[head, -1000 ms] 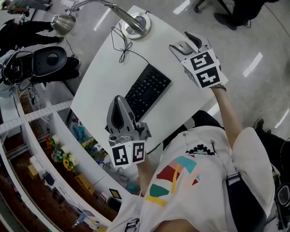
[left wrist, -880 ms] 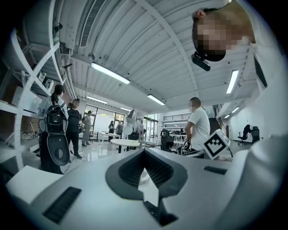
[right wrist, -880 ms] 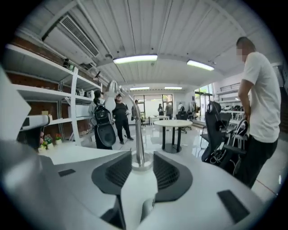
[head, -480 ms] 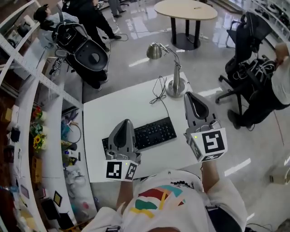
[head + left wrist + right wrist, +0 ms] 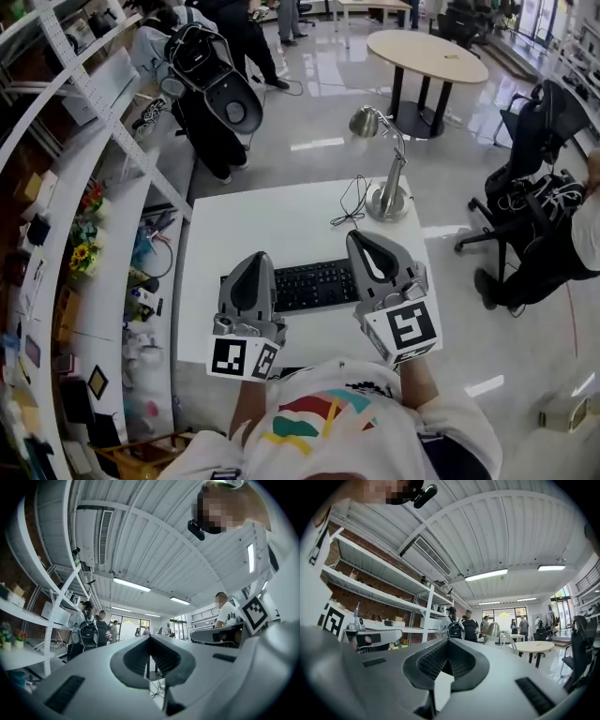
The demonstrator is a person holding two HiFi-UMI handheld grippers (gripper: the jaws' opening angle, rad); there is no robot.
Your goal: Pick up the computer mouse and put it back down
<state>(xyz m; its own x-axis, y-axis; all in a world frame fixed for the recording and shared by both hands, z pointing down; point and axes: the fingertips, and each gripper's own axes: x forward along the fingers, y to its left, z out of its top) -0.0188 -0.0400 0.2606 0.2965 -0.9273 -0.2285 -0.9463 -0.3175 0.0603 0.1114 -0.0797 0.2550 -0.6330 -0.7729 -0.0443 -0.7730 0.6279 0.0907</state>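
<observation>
No computer mouse shows in any view; my raised right gripper may be hiding it. In the head view the white desk (image 5: 281, 230) carries a black keyboard (image 5: 314, 284). Both grippers are held up close to my chest, above the desk's near edge. The left gripper (image 5: 254, 265) is shut and empty, over the keyboard's left end. The right gripper (image 5: 367, 246) is also shut and empty, over the keyboard's right end. The left gripper view shows its jaws (image 5: 151, 640) closed, pointing across the room. In the right gripper view the jaws (image 5: 447, 645) are pressed together with nothing between them.
A metal desk lamp (image 5: 386, 199) with a thin black cable (image 5: 352, 208) stands at the desk's far right. White shelving (image 5: 66, 234) runs along the left. A black stroller (image 5: 220, 98), a round table (image 5: 427, 56), an office chair (image 5: 525, 202) and several people lie beyond.
Both grippers have risen from the desk towards my chest. The right gripper, open around the mouse a second ago, has come away and shut empty. My head has lifted, showing more of the room.
</observation>
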